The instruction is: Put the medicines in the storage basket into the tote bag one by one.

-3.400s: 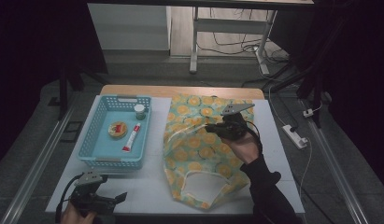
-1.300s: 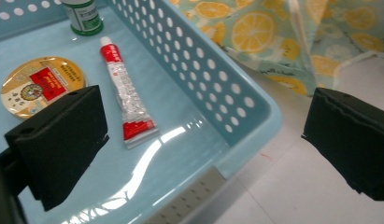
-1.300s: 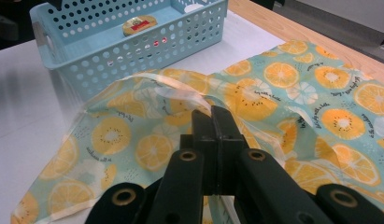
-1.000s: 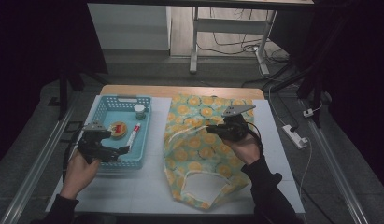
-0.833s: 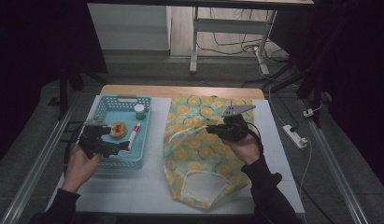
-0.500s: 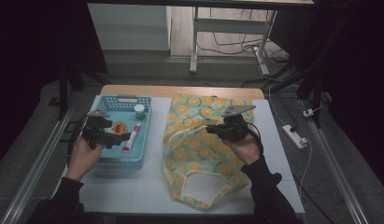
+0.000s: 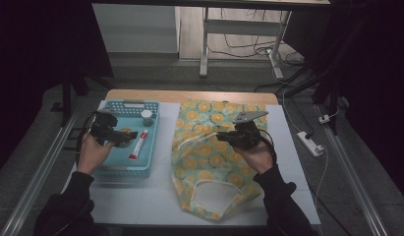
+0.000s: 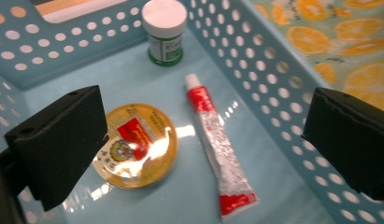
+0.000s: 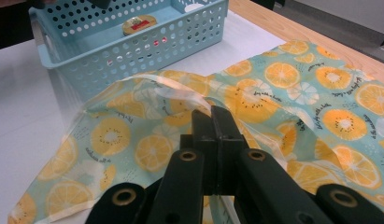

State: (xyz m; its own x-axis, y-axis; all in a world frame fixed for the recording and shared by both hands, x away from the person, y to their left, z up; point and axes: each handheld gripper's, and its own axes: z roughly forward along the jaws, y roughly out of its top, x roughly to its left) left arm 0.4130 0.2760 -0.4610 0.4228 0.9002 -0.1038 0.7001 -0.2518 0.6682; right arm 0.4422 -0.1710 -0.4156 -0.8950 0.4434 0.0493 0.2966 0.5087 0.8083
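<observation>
Left gripper [image 8: 203, 140]: jaws spread over perforated blue plastic basket [image 8: 283, 88]; round gold tin [image 8: 136, 145] at 9 o'clock of red-white tube [image 8: 217, 149]. Right gripper [image 9: 213, 122]: pinching orange-print plastic bag [image 9: 292, 93].

under me: white table top [image 7: 140, 201] | its far edge: wooden strip [image 7: 189, 96] | floor to my right: white power strip [image 7: 310, 143] | ahead of me: white desk legs [image 7: 204, 49], loose cables [image 7: 244, 46]
</observation>
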